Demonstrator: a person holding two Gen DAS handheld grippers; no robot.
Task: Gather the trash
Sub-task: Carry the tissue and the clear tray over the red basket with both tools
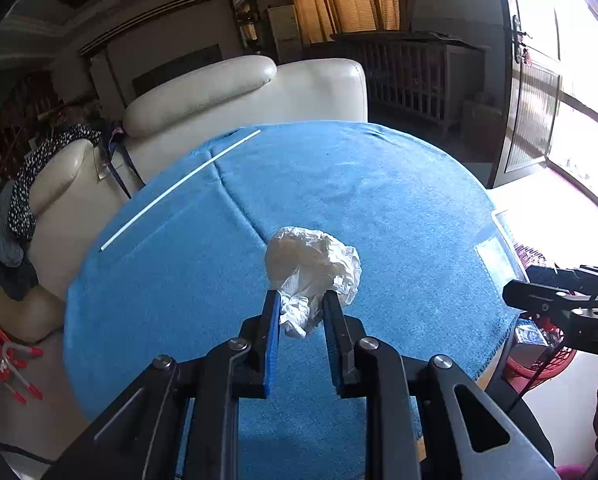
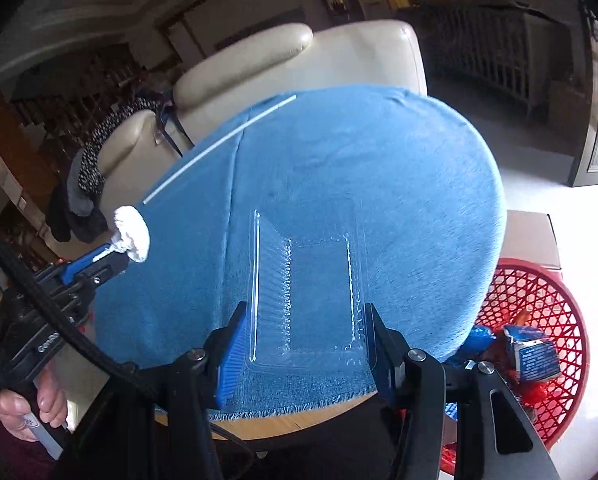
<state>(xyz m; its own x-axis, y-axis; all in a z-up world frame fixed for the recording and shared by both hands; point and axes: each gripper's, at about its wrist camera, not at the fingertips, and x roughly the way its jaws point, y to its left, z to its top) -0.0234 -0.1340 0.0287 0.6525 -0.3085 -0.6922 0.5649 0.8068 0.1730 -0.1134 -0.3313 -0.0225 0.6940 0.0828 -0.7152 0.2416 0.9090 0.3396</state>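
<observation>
Over the blue-clothed table (image 1: 379,200), the left gripper (image 1: 301,304) pinching crumpled paper (image 1: 311,268) and the right gripper (image 2: 305,324) clamping a clear plastic tray (image 2: 311,280) should both stay firmly closed until above the red basket (image 2: 539,320) past the table's right edge.

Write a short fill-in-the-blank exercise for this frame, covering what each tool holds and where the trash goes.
The left tool is shut on a crumpled ____ tissue.
The right tool holds a clear ____ tray.
Beside the table stands a ____ mesh basket.
A thin white ____ lies on the blue cloth.

Missing: white; plastic; red; stick
</observation>
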